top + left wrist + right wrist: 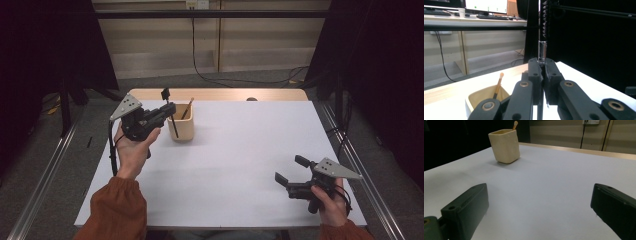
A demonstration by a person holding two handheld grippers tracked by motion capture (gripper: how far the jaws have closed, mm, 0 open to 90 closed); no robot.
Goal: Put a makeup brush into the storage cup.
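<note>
Left claw (pixel 543 67), brush (pixel 541 37); cup (pixel 477 100), wooden brush (pixel 498 85).

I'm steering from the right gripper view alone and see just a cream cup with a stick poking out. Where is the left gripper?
Observer: The left gripper is raised beside the cream cup, at the cup's left in the high view.
Operator: Is it holding anything?
Observer: Yes. Its jaws are shut on a slim black brush, which stands upright with its lower end reaching down in front of the cup.
Operator: And the stick in the cup?
Observer: It is a wooden-handled brush leaning inside the cup, pale tip up and a dark band lower on its handle.
</note>
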